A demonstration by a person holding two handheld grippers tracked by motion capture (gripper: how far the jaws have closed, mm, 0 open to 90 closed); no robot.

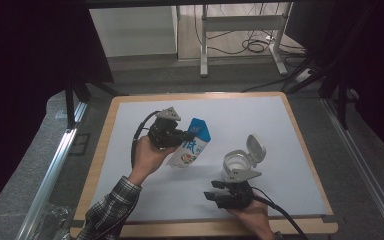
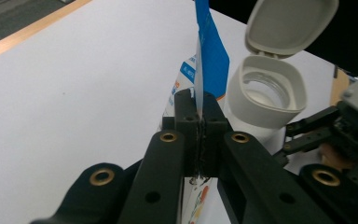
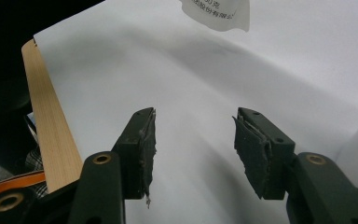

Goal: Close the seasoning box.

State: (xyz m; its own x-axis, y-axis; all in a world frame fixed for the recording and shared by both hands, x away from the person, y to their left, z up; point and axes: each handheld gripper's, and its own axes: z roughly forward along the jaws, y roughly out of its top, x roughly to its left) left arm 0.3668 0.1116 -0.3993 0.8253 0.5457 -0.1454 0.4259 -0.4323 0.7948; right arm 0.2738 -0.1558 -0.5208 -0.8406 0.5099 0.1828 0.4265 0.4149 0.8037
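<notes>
Blue and white plastic pouch (image 1: 192, 144) is pinched tight in the left tool (image 2: 199, 122), lifted near the open white jar (image 1: 236, 163) on the white surface (image 1: 280, 140). Pouring looks still to come. Right tool (image 3: 195, 140) waits half open, holding nothing.

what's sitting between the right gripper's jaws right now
Nothing: the right gripper is open, with bare white table sheet between its jaws, seen in the right gripper view.

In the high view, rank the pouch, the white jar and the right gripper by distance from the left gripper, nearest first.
1. Blue-and-white pouch: clamped in the left gripper, just to its right.
2. White jar: farther right, lid open.
3. Right gripper: near the table's front edge, jaws open.
</notes>
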